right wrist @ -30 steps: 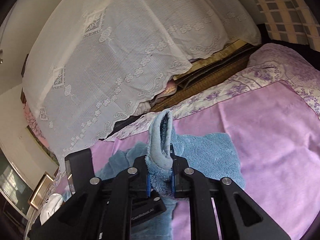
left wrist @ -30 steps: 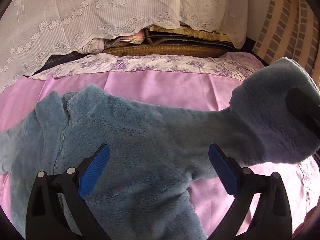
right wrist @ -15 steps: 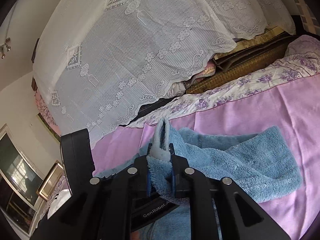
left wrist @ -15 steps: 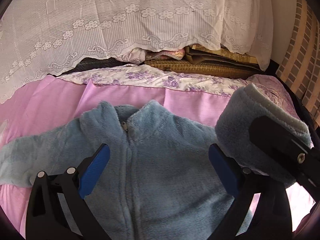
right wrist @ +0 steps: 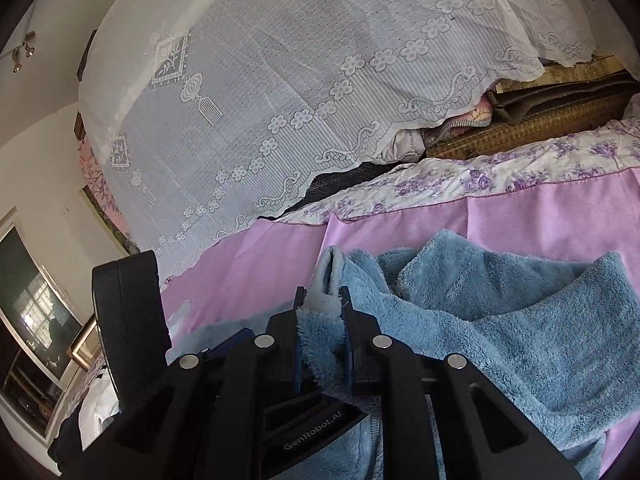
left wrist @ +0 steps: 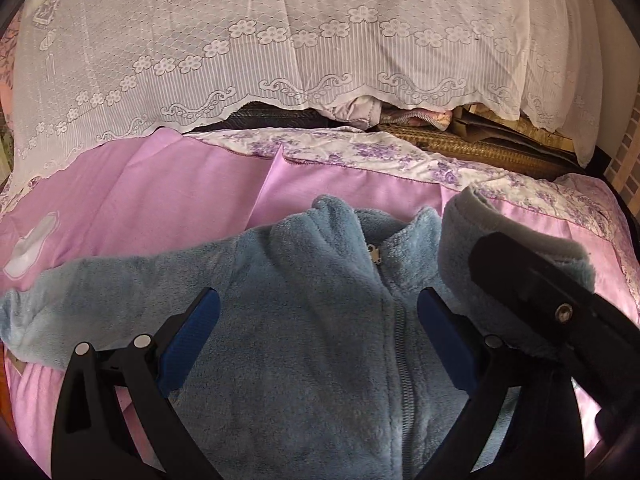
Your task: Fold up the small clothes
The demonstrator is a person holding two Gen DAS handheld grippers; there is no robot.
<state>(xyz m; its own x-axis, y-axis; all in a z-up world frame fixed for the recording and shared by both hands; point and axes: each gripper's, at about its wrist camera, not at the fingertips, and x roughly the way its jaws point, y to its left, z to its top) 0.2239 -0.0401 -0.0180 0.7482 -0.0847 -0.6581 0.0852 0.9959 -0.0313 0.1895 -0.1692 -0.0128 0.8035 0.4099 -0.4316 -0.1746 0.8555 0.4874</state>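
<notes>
A small blue fleece jacket (left wrist: 312, 320) lies front up on the pink bed sheet (left wrist: 160, 208), its zip running down the middle. My left gripper (left wrist: 318, 312) hovers open over the chest, nothing between its blue pads. My right gripper (right wrist: 323, 304) is shut on the cuff of one sleeve (right wrist: 326, 280) and holds that sleeve (right wrist: 520, 320) folded across the jacket. In the left wrist view the gripped sleeve cuff (left wrist: 488, 248) and the right gripper's black body appear at the right. The other sleeve (left wrist: 100, 284) stretches out to the left.
A white lace cover (left wrist: 280, 40) drapes over stacked bedding at the back. A floral purple sheet edge (left wrist: 360, 152) borders the pink sheet. A woven mat (left wrist: 480, 148) lies behind it. A framed picture (right wrist: 36, 312) and a wall stand to the left.
My right gripper has carried the sleeve leftward across the jacket, so it lies folded over the body. The left gripper has shifted left, from the armpit to the zip, staying open.
</notes>
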